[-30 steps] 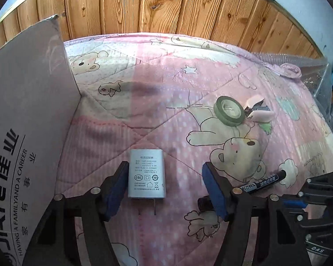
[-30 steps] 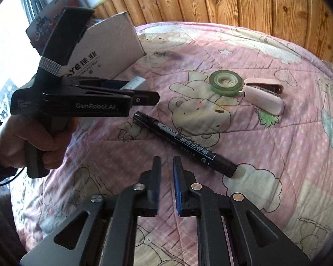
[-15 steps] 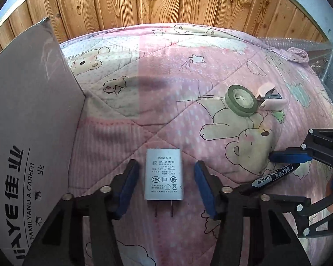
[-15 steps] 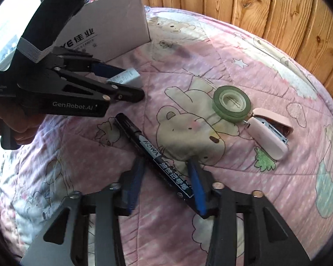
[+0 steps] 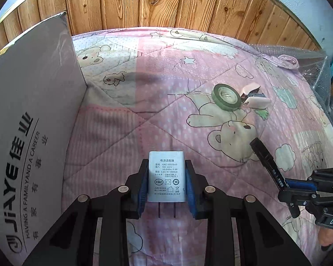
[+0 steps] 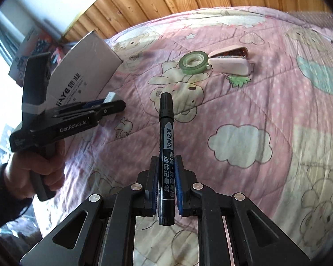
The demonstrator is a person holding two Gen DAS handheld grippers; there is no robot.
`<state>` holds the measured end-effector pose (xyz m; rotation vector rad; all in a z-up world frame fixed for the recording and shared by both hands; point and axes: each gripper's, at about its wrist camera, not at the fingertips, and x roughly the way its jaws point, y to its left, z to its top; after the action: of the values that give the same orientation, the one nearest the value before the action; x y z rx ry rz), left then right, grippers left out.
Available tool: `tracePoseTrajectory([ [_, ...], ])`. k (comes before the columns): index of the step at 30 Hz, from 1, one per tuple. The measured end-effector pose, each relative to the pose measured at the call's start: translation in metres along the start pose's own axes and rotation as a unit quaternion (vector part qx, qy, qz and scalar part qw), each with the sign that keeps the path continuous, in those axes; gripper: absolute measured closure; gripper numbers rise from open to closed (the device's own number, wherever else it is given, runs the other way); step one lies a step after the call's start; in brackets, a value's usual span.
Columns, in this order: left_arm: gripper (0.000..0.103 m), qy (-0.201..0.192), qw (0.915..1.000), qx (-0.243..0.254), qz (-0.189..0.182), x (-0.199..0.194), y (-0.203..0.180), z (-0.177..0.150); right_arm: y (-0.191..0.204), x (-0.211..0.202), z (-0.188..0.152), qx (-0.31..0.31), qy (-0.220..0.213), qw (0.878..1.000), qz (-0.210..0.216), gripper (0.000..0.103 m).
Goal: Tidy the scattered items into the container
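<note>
Your left wrist view sits low and close over the quilted bed (image 5: 126, 119), facing the wooden wall (image 5: 166, 2), the grey box (image 5: 33, 110) at its left. Your right wrist view looks from the other side. Both share the green tape roll (image 5: 226, 96) (image 6: 194, 63) and pink stapler (image 5: 256, 99) (image 6: 230, 63)

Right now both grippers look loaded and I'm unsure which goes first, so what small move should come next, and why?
Probably carry the left gripper to the cardboard box first. It is shut on the power adapter, and the box wall stands just to its left. The right gripper is shut on the black marker farther from the box. The box's opening isn't visible, so go slowly.
</note>
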<state>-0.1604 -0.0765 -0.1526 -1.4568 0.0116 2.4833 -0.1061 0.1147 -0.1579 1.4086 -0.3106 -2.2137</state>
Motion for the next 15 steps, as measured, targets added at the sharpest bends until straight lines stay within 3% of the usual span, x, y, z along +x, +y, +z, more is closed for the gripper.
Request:
tracePoseTrajectory([
  [6,0.072,-0.011,0.9997,-0.011,-0.019,-0.031,-0.004,-0.027,0.018,-0.011,-0.021,0.040,-0.019,0.999,-0.003,0.090],
  [15,0.072,-0.026,0.9991,-0.011,-0.031,-0.085,-0.008,-0.064,0.062,-0.028,-0.063,0.050,-0.034,0.998,-0.006,0.090],
])
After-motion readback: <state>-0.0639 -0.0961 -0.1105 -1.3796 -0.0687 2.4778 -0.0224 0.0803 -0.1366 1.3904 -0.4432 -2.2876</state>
